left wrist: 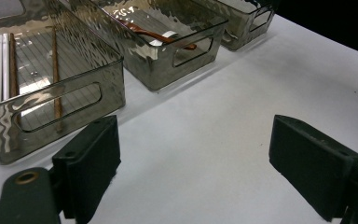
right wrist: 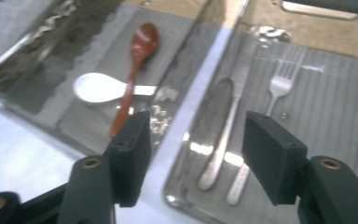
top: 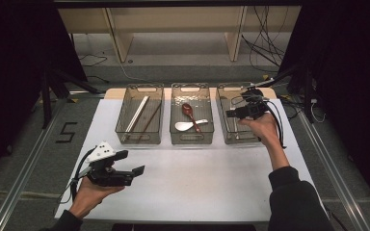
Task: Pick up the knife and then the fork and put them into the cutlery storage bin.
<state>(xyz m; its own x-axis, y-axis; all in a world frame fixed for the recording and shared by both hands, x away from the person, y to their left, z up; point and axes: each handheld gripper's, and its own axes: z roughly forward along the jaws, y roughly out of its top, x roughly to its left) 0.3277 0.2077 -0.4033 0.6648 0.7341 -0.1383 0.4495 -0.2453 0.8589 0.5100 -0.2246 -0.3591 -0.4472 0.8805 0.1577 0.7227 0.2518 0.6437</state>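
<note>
The knife (right wrist: pixel 219 135) and fork (right wrist: pixel 261 135) lay side by side in the right bin (top: pixel 236 137), handles toward the near wall, the fork just at the knife's 3 o'clock in the right gripper view. Above them hung the right gripper (right wrist: pixel 193 156), jaws parted and bare — nothing between them, no pad on either piece. It looked like the moment after a drop: the sensible course was to lift straight up with the jaws kept spread, so neither pad caught the bin's near rim or nudged the cutlery askew.

At the bin's 9 o'clock stood the middle bin (top: pixel 191 137), holding a red spoon (right wrist: pixel 137 65) crossed over a white spoon (right wrist: pixel 100 87). Further at 9 o'clock was the left bin (top: pixel 139 137) with white chopsticks (left wrist: pixel 1 65) and brown chopsticks (left wrist: pixel 56 79) lying lengthwise.

Well apart, toward 7 o'clock on the white mat (top: pixel 197 187), the left gripper (left wrist: pixel 193 168) hovered low — jaws wide apart and empty.

The thin wall between the middle and right bins sat right under the right gripper's left jaw; a sideways drift toward 9 o'clock could clip it. The cable (top: pixel 278 122) trailing from that gripper hung near the bin's far corner and might snag there.
</note>
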